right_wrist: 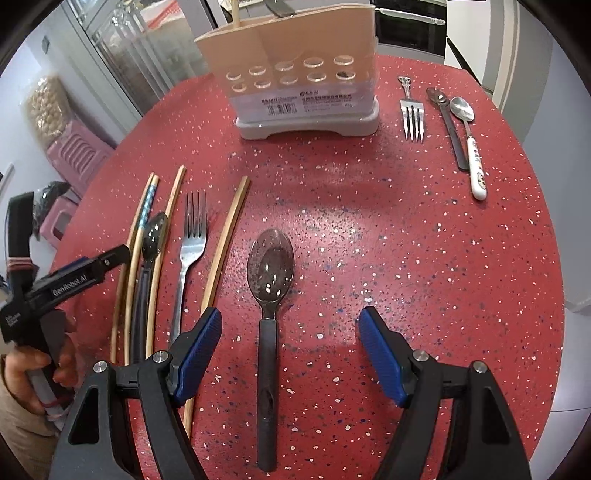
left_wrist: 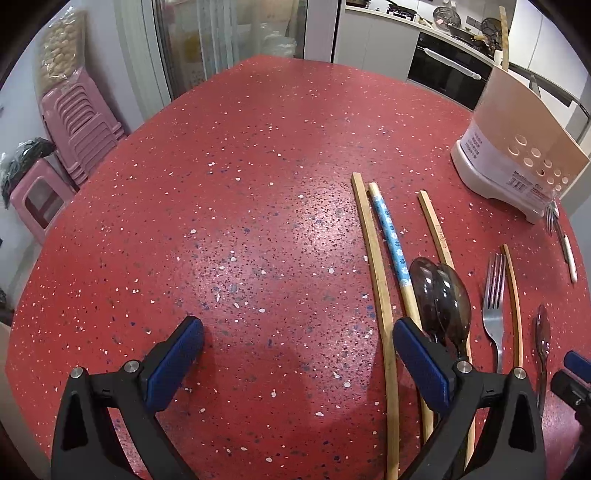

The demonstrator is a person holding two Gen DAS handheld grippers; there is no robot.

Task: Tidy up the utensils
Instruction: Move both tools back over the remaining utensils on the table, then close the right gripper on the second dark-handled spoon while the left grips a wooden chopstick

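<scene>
Red speckled stone covers the round bench, with kitchen cabinets and stacked pink stools behind it. At twelve o'clock in the right wrist view stands a beige holder with round holes; one wooden stick and a dark handle poke out of its top, the rest of its inside is hidden. On the bench lie four plain chopsticks and one blue patterned chopstick, two forks, and four spoons: a dark spoon at the centre, another at nine o'clock among the chopsticks, and two at two o'clock. The right gripper hangs with jaws apart, astride the central spoon's handle without touching it. The left gripper is also spread wide, holding nothing.
</scene>
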